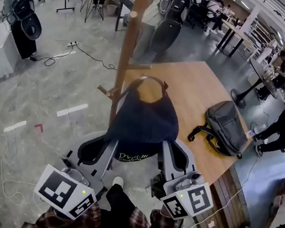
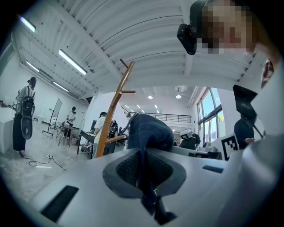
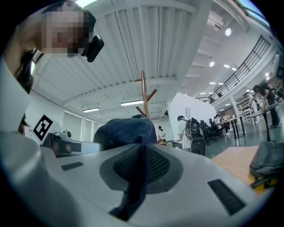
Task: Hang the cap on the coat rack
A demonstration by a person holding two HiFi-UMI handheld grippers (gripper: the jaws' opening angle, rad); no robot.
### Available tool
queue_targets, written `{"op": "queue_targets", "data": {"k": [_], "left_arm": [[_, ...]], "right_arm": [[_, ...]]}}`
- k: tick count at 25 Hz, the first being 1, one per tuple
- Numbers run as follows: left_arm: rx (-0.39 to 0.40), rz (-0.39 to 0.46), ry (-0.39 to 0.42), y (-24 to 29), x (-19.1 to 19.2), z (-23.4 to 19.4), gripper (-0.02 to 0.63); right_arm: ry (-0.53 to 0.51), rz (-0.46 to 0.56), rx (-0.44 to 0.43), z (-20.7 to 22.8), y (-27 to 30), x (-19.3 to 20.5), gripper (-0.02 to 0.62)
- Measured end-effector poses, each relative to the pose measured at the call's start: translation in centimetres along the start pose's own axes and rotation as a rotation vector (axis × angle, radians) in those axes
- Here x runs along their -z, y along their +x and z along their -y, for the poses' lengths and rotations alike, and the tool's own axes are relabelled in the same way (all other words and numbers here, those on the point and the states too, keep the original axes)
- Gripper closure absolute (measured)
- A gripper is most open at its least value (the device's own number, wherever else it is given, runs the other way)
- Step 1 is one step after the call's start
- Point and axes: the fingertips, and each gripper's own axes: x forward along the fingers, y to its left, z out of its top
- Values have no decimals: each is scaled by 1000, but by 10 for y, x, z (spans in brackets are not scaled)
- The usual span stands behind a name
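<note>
Between the left gripper [image 1: 112,143] and the right gripper [image 1: 165,149] we hold the dark blue cap [image 1: 144,119] — each clamps tight on its fabric, which covers the jaw tips from above. Just beyond stands the wooden coat rack [image 1: 128,48] — foot hidden behind the cap, top cut off.

In the head view the cap [image 1: 144,119] covers the tips of my left claw [image 1: 108,153] and my right claw [image 1: 168,157], so the grip itself is out of sight there. The rack [image 1: 126,58], just ahead of my claws, runs off the top edge, and its foot is hidden behind the cap. The print on the cap between my claws is too small to read. In both claw views the cap blocks whatever is straight ahead.
</note>
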Motion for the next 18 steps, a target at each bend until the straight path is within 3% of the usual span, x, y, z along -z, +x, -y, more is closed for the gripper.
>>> {"op": "queue_targets", "data": {"k": [7,18], "left_arm": [[-64,24,12,57,-10,-6,584],[-102,27,45,80,-22,-4,584]], "right_arm": [[5,3,-76,54,33,-14,572],[25,17,-129,77,49,-24,572]]}}
